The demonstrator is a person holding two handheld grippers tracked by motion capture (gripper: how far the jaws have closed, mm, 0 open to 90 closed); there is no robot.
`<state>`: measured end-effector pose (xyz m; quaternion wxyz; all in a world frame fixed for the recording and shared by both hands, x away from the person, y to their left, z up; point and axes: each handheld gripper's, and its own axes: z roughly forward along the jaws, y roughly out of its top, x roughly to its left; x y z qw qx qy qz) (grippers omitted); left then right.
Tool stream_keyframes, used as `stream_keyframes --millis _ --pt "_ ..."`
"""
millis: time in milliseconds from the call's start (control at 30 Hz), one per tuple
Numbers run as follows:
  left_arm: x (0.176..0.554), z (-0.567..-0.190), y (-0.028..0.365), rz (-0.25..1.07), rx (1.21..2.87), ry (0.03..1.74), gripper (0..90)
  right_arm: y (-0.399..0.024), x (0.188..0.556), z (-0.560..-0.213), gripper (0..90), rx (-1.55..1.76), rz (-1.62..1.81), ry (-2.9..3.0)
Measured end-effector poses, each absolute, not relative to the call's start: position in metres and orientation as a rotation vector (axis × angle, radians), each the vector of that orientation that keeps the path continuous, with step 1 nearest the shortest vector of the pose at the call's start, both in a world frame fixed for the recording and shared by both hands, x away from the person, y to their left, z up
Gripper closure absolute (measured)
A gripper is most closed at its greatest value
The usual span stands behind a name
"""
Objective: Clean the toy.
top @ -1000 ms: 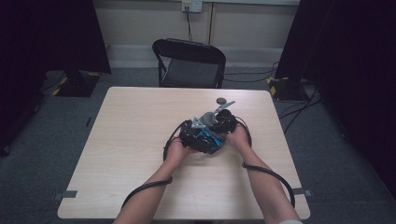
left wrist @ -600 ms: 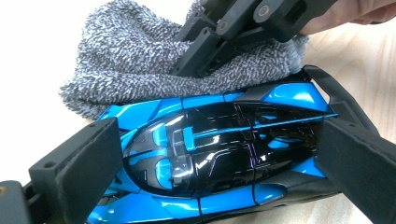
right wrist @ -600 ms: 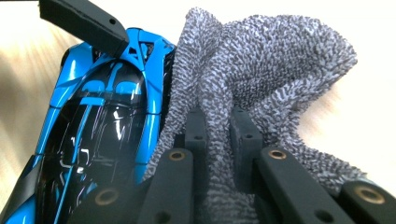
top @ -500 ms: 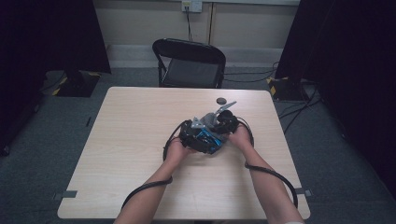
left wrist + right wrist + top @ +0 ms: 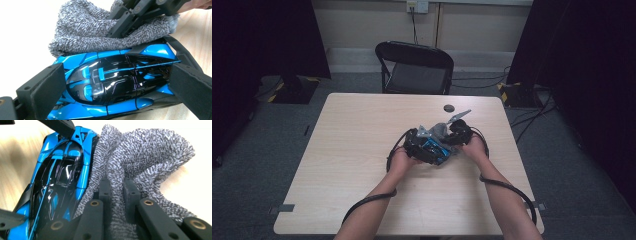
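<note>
A glossy blue and black toy car [image 5: 117, 82] lies lengthwise between the pads of my left gripper [image 5: 118, 86]. One pad [image 5: 47, 85] presses on one end of the car and the other pad on the opposite end. My right gripper [image 5: 117, 192] is shut on a grey terry cloth [image 5: 140, 152], which rests against the car's [image 5: 60, 177] side. In the high view both grippers meet over the car [image 5: 432, 149] at the table's middle right, with the left gripper [image 5: 419, 145] beside the right gripper [image 5: 454, 132].
A small dark round disc [image 5: 448, 107] lies on the light wooden table [image 5: 352, 150] behind the hands. A black folding chair [image 5: 414, 67] stands past the far edge. Cables trail from both grippers along the forearms toward the near edge.
</note>
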<state>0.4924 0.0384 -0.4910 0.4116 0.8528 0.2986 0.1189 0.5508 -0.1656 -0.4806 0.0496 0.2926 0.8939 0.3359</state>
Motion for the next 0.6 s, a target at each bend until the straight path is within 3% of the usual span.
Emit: stream_keyframes --millis 600 --pt "0.492 -0.49 0.038 0.301 2.153 0.75 1.2 -0.187 0.536 -0.481 80.4 0.919 1.043 2.731"
